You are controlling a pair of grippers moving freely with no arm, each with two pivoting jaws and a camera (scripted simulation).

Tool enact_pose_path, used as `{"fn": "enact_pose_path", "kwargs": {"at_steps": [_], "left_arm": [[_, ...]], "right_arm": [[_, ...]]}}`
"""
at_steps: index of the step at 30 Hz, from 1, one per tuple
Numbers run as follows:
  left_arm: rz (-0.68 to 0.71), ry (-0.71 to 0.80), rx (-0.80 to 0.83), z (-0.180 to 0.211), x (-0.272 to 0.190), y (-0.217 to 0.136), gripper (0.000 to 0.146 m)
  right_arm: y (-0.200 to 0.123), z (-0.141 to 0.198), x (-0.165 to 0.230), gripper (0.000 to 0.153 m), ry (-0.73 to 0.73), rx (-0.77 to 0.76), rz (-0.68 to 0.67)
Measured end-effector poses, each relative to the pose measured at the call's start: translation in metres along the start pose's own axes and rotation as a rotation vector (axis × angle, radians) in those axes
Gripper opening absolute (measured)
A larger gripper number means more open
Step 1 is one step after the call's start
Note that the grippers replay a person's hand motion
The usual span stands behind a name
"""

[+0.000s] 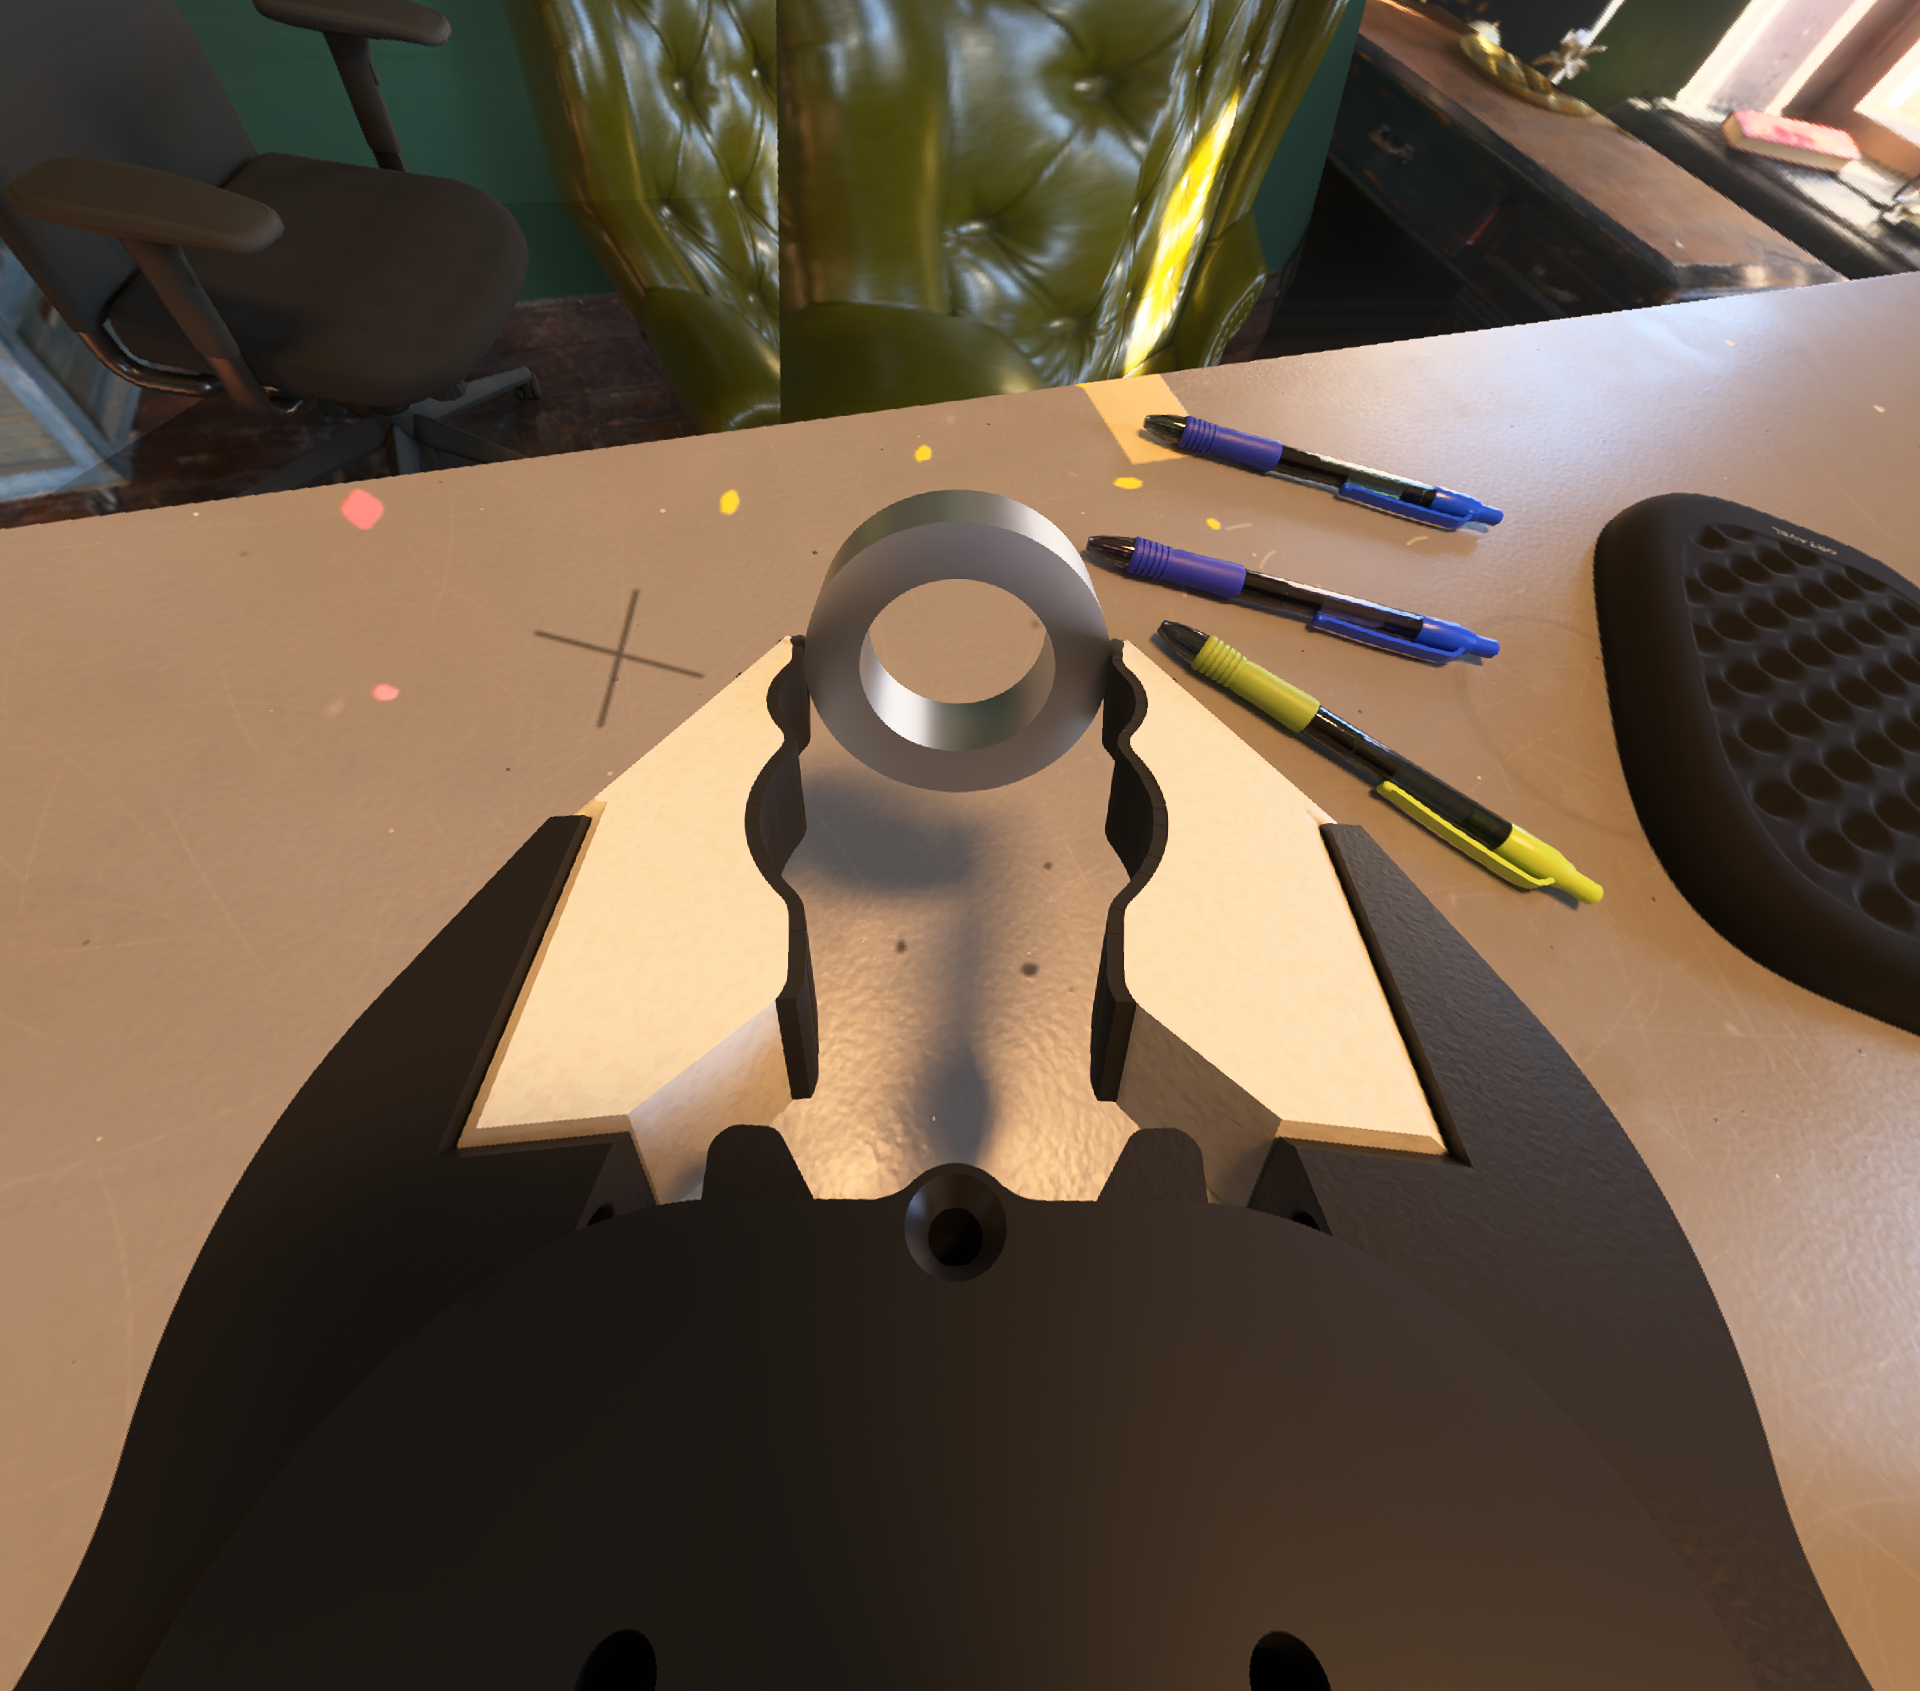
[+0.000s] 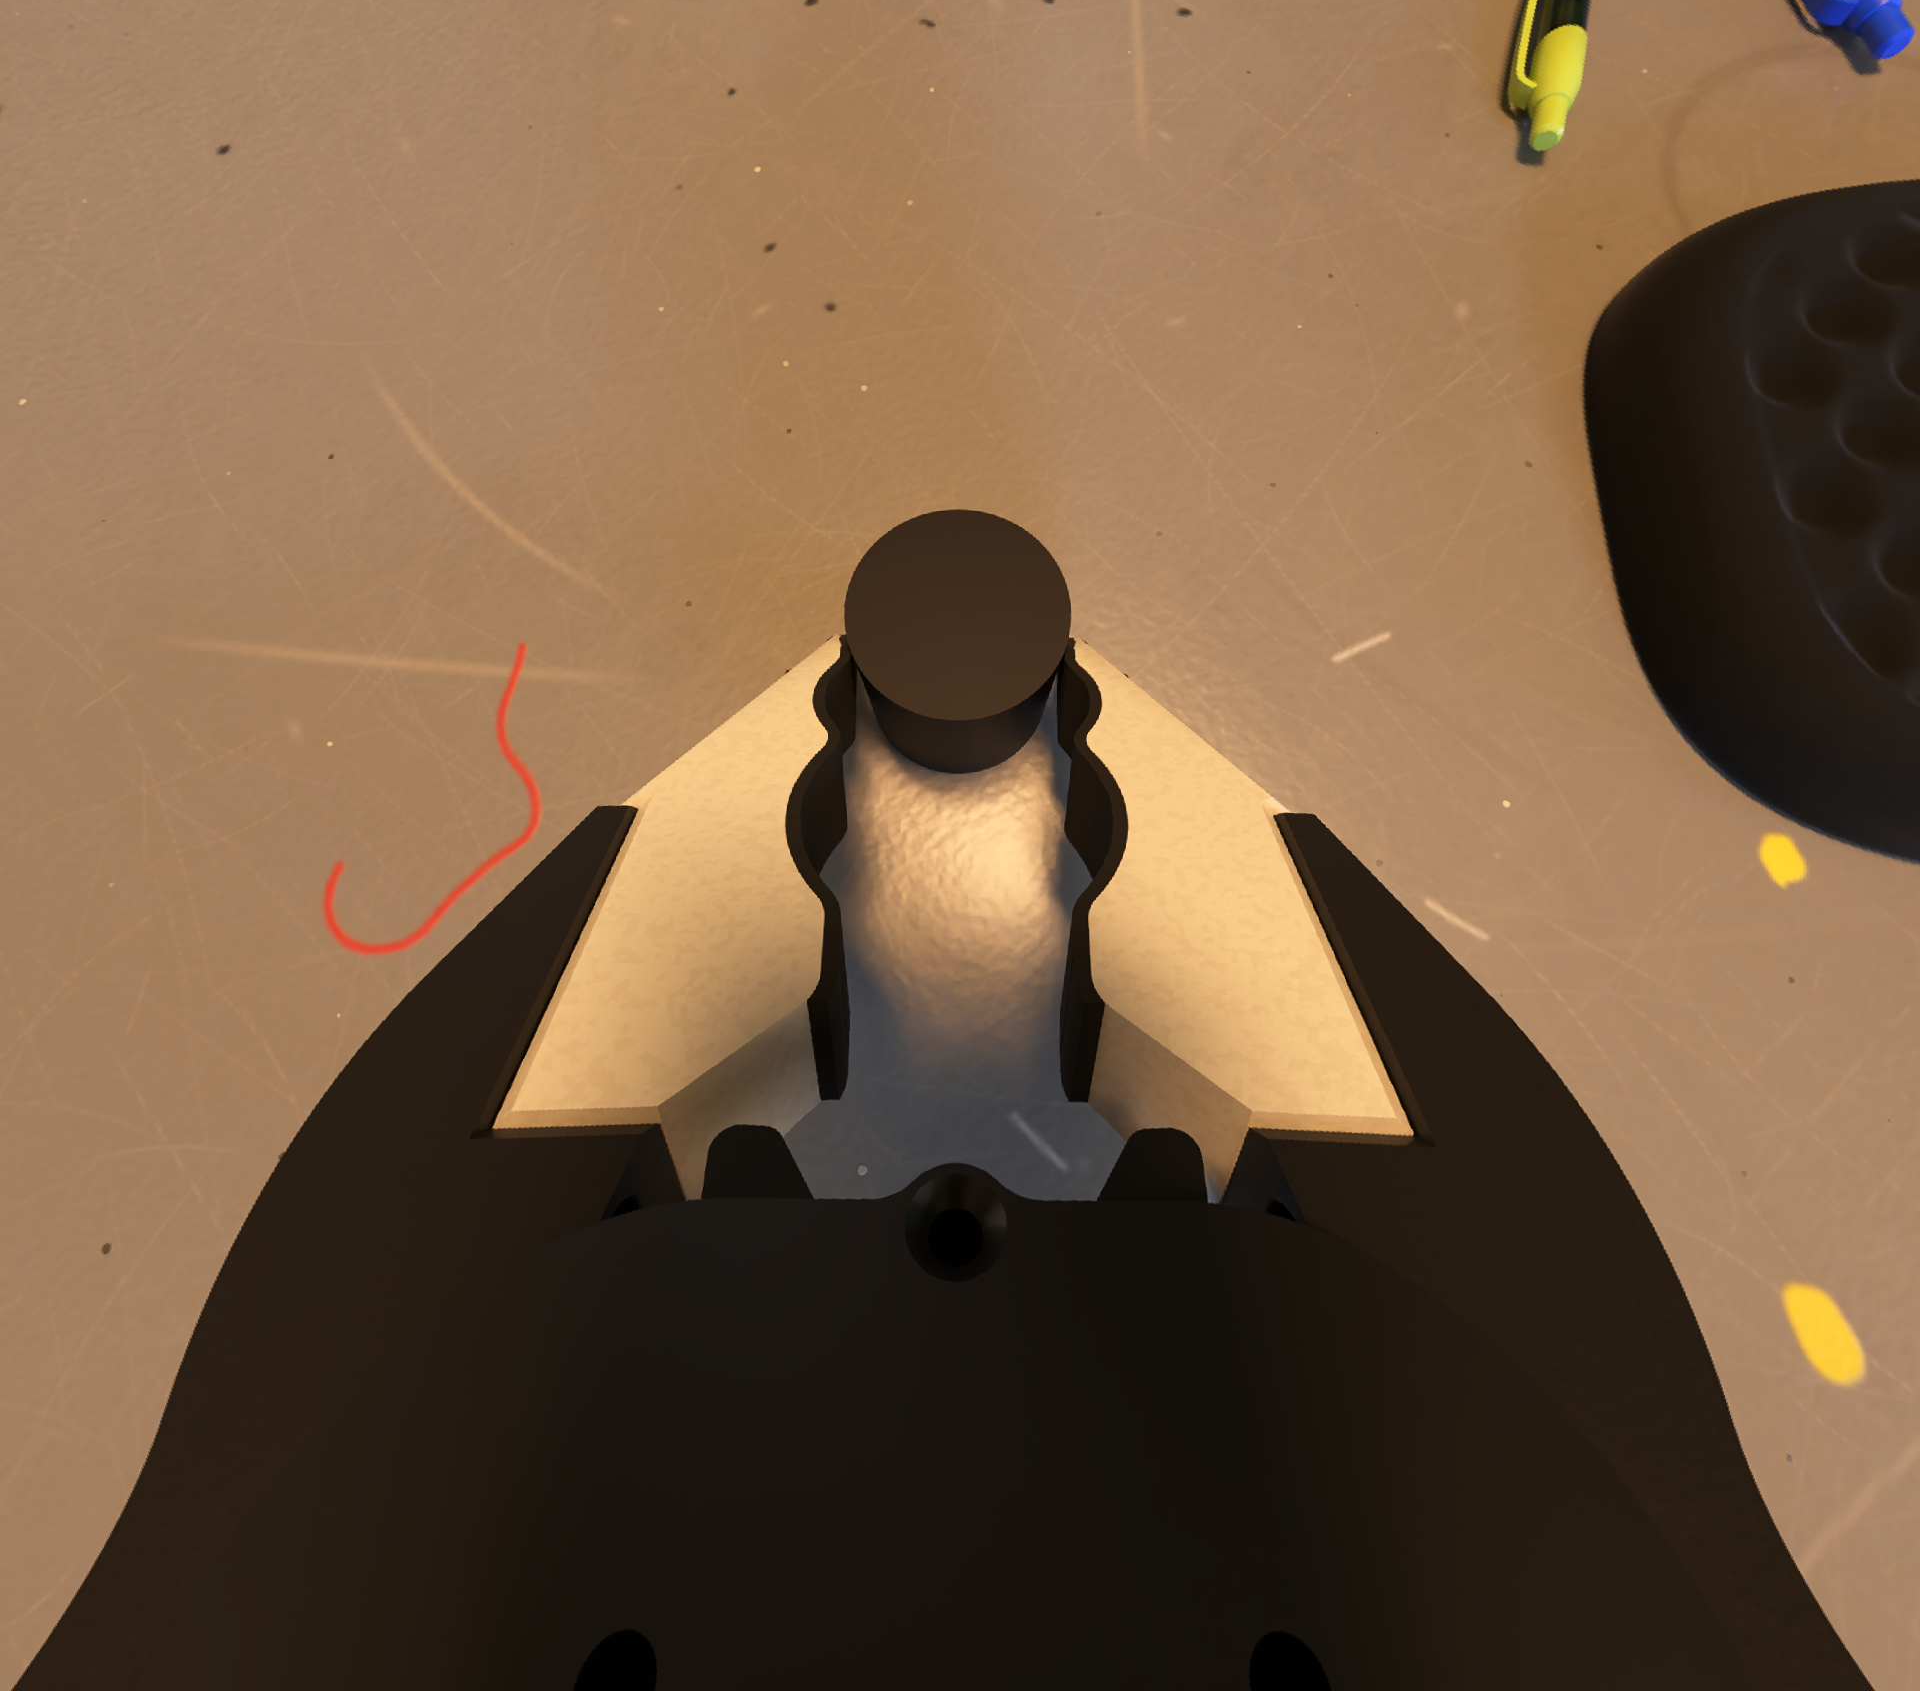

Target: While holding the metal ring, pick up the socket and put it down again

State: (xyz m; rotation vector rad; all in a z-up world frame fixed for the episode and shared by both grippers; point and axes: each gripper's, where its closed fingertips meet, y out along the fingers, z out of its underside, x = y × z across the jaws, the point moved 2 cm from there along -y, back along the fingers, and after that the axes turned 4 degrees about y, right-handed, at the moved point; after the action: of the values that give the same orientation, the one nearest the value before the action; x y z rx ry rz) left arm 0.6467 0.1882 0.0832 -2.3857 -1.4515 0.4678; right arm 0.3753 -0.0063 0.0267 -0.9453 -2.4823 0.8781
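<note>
A metal ring (image 1: 956, 642) stands on edge, gripped between the left gripper (image 1: 956, 675) fingertips above the worktop (image 1: 312, 810). The right gripper (image 2: 956, 685) fingers clamp a dark socket (image 2: 956, 633) at their tips.

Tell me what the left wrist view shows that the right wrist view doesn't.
Only the left wrist view: the silver metal ring clamped in the left hand-held gripper, a green leather armchair, a dark office chair.
Only the right wrist view: the dark cylindrical socket clamped in the right hand-held gripper, a red scribble.
Both: yellow pen, black honeycomb pad, tan tabletop.
</note>
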Motion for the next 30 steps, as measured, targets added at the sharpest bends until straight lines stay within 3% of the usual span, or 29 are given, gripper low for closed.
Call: {"fn": "enact_pose_path", "kwargs": {"at_steps": [30], "left_arm": [[0.002,0.000,0.005,0.0011,-0.0002,0.0011,0.057]], "right_arm": [[0.0005,-0.0003,0.0001,0.039,-0.009,-0.017,0.001]]}}
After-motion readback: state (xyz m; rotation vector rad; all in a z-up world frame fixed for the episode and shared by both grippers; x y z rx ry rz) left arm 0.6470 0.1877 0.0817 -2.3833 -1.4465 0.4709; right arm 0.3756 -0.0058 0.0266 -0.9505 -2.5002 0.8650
